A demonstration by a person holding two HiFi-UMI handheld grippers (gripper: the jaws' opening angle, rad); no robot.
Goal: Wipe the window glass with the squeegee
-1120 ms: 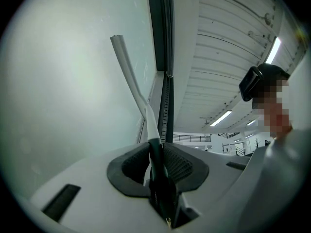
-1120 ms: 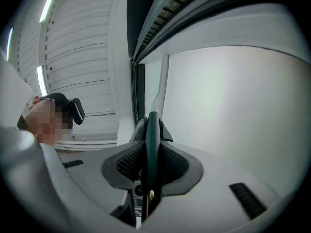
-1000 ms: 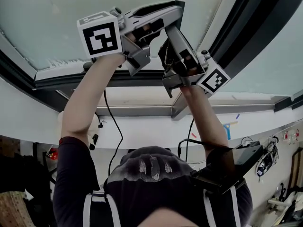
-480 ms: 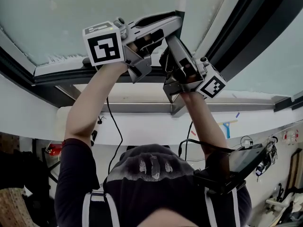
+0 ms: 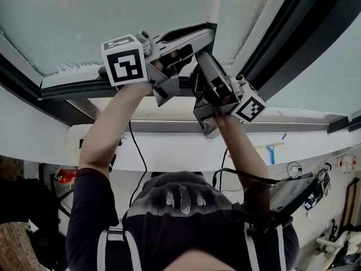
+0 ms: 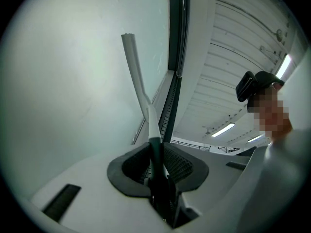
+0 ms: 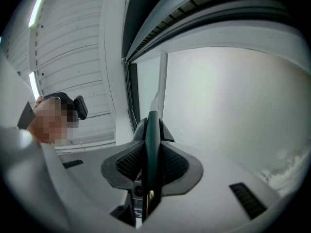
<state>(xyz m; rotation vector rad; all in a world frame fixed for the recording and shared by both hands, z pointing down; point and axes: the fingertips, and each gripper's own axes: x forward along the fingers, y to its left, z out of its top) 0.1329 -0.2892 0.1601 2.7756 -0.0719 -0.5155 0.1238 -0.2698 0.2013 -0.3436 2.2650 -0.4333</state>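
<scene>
greenish-white window glass [image 5: 67, 16] fills the left side, with a whitish speckled streak [image 5: 73, 69] along its lower edge next to the dark window frame [image 5: 34, 88]. left gripper [image 6: 156, 158] is clamped on the squeegee [image 6: 139, 89], a dark-handled tool with a pale grey neck and a long pale blade. pads pinch the handle from both sides, no slack visible. blade end reaches out over the pane, close to the frame's upright bar; can't tell if the rubber is actually touching. right gripper [image 7: 151, 154] sits just beside the left one, its jaws closed on the same handle

my read: two-handed wipe under way. to do it well:
- hold both grips firm so the handle can't twist
- blade edge flat to the glass, even pressure
- one straight pull, next pass overlapping toward the frame
- don't let the blade end clip the frame
</scene>
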